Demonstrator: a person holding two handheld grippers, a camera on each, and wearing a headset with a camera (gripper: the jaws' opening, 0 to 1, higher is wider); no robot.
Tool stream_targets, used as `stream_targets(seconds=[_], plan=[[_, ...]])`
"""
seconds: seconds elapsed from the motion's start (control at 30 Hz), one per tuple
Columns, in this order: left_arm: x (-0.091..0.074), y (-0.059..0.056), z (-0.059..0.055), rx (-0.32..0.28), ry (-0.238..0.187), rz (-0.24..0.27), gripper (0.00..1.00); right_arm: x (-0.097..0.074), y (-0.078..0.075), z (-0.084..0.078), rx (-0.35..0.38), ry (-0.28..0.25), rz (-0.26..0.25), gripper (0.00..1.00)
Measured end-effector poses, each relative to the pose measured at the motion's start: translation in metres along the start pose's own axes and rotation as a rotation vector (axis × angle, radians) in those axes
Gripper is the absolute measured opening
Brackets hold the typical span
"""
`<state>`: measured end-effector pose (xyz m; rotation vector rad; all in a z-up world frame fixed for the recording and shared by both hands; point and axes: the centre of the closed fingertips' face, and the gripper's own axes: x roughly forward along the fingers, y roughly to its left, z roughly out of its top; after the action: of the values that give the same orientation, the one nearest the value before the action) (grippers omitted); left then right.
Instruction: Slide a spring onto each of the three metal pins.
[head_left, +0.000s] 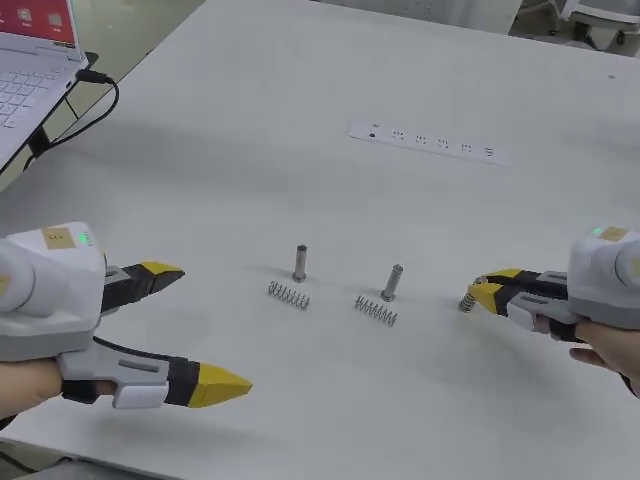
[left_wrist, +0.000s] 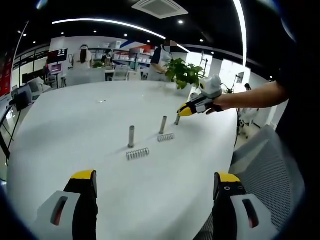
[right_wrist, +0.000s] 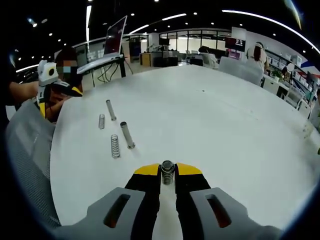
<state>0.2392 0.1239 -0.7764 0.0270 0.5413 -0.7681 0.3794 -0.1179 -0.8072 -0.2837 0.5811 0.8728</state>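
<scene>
Right gripper (head_left: 480, 290) pinches a spring (right_wrist: 168, 171) at 3 o'clock of the nearer pin (head_left: 392, 282). Left gripper (head_left: 214, 326) gapes empty. An off-centre squeeze could ping it away.

Head view: the laptop (head_left: 25, 60) is cut off by the left and top edges, and the markings on the power strip (head_left: 425, 142) are too small to read. The rear bodies of the left gripper (head_left: 212, 327) and right gripper (head_left: 478, 290) run past the frame's sides. Right gripper view: the spring (right_wrist: 167, 171) pinched between the jaws shows only its top coils. The lower coils lie hidden behind the yellow tips.
</scene>
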Motion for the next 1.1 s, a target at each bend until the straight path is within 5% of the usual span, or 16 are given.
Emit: stream_targets(seconds=[0.6, 1.1], plan=[[0.001, -0.003, 0.007, 0.017, -0.008, -0.007, 0.94, -0.011, -0.001, 0.013, -0.008, -0.019, -0.008, 0.14], [0.002, -0.008, 0.011, 0.032, -0.002, -0.017, 0.94, -0.038, -0.003, 0.043, -0.018, -0.123, -0.038, 0.16]])
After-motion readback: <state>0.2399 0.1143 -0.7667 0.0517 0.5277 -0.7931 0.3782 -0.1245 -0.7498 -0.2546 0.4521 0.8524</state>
